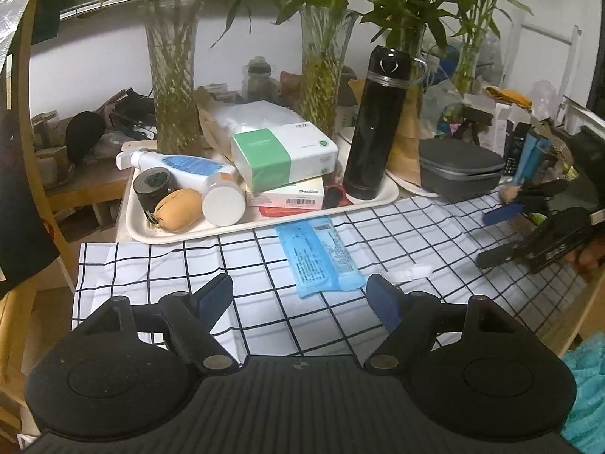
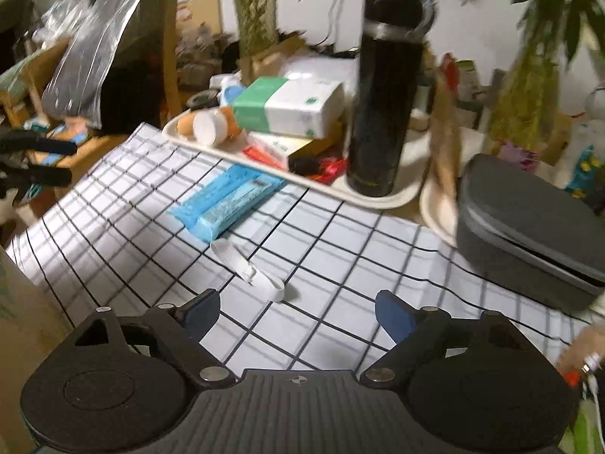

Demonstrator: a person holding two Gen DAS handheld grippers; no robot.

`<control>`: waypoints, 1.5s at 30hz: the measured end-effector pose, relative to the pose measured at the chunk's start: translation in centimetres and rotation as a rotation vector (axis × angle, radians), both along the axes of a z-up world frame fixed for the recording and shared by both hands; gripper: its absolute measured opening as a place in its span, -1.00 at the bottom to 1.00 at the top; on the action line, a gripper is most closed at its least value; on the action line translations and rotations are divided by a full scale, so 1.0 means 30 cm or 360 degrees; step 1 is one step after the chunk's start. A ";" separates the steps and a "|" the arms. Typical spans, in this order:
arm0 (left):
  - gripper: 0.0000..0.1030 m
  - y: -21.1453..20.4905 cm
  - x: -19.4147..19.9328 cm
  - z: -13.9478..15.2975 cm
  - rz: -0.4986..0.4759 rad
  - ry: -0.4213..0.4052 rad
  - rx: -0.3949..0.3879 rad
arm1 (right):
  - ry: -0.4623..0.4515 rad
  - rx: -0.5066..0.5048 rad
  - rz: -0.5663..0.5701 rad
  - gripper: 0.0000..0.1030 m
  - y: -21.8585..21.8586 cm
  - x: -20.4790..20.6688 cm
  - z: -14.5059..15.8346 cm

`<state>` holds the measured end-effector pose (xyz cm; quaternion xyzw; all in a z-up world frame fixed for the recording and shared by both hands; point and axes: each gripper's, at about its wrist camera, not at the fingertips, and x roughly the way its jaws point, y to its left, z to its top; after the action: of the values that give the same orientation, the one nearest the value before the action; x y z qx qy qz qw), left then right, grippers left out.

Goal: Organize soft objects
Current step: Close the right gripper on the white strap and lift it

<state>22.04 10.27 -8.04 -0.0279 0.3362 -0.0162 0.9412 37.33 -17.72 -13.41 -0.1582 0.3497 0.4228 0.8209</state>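
The left hand-held gripper [image 1: 300, 299] was found with its fingers spread apart and nothing between them, held above the near edge of the bench [image 1: 151, 265], which was covered by a white cloth with a black grid. The right hand-held gripper [image 2: 297, 312] was likewise found spread apart and unloaded, over the same cloth.

A blue soft packet [image 1: 321, 253] was recorded lying flat on the cloth towards the middle of the bench, just short of the cream tray [image 1: 151, 232] set along the far edge. A white strap [image 2: 249, 270] was noted on the cloth just beside the packet's near end.

On the tray were observed a green-and-white tissue pack [image 1: 281, 155] stacked on a flat box, a tan pouch [image 1: 179, 210], a spray bottle [image 1: 177, 164] lying on its side and an upright black flask [image 1: 376, 121]. A grey zip case [image 2: 529, 238] stood at the bench's right edge.
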 end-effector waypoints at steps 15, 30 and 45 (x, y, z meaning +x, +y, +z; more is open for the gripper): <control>0.51 0.005 0.028 -0.035 0.0012 0.0060 0.0032 | 0.0078 -0.0126 0.0304 0.21 0.204 0.102 -0.159; 0.51 0.001 0.034 -0.046 0.0021 0.0076 0.0052 | 0.0047 -0.0195 0.0388 -0.60 0.222 0.077 -0.159; 0.51 0.003 0.076 -0.082 0.0043 0.0113 0.0054 | 0.0046 -0.0256 0.0514 -0.91 0.265 0.024 -0.174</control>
<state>24.31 10.37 -10.49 -0.0170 0.3692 0.0032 0.9292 38.06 -9.75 -18.63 -0.2713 0.3642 0.5222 0.7219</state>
